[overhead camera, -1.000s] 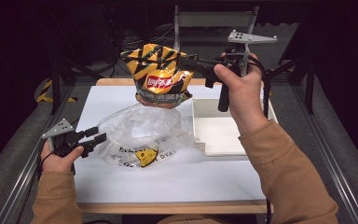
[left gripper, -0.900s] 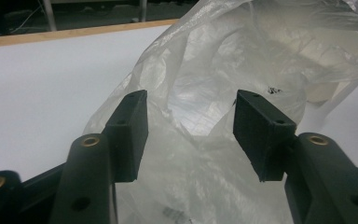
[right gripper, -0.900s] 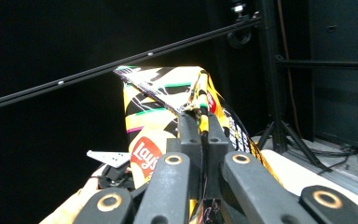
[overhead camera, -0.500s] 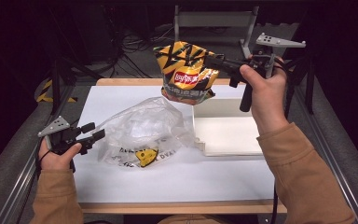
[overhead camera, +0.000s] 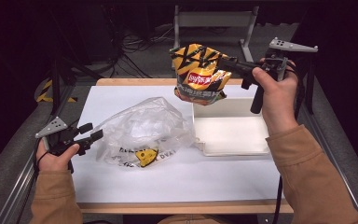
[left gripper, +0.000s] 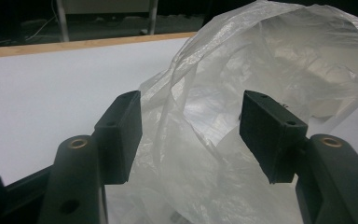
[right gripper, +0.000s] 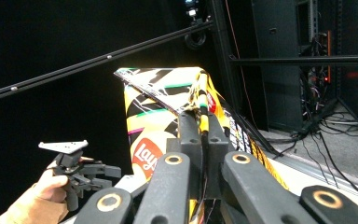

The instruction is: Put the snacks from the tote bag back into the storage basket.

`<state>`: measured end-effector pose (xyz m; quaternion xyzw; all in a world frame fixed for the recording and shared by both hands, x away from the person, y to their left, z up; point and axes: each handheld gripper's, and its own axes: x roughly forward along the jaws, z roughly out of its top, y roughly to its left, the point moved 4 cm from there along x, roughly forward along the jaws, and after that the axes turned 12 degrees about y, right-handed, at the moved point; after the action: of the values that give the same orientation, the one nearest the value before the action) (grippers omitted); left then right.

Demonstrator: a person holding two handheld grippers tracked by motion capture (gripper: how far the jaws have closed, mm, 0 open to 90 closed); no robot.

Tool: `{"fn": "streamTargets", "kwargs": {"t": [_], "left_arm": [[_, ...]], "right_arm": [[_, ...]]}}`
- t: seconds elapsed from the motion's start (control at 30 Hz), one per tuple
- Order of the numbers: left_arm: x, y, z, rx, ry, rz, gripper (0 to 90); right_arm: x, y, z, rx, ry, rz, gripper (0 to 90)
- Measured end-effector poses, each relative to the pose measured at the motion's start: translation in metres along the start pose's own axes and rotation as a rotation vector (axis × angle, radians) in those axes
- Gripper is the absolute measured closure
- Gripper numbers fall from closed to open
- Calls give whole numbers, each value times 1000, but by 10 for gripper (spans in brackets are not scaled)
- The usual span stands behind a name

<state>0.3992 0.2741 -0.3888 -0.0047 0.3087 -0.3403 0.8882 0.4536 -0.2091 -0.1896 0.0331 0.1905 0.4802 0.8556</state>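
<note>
Above the far edge of the white surface [overhead camera: 121, 98], the right tongs [overhead camera: 223, 62] are clenched on the top seam of a yellow chip bag [overhead camera: 198, 74], which hangs in the air over the back of a white tray [overhead camera: 233, 135]. At the left side, the left tongs [overhead camera: 91, 131] are released; their jaws have just been opening, and a fold of the clear plastic bag [overhead camera: 144, 128] lies loose between them on the surface.

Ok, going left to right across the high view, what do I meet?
Left tool → plastic bag → chip bag → white tray → right hand.
</note>
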Motion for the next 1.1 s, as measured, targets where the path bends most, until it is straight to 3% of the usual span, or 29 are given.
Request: {"fn": "streamTargets", "kwargs": {"t": [0.17, 0.27, 0.47, 0.63, 1.1], "left_arm": [[-1, 0, -1, -1, 0, 3, 397], [-2, 0, -2, -6, 0, 5, 397], [-6, 1, -4, -10, -8, 16, 397], [-10, 1, -7, -17, -11, 29, 398], [-13, 1, -10, -26, -10, 29, 398]], "right_arm": [[-4, -11, -5, 16, 0, -9, 900], [-6, -16, -7, -3, 0, -22, 900], [-9, -27, -14, 3, 8, -40, 900], [-11, -43, -26, 29, 21, -54, 900], [-8, -66, -51, 76, 60, -69, 900]]}}
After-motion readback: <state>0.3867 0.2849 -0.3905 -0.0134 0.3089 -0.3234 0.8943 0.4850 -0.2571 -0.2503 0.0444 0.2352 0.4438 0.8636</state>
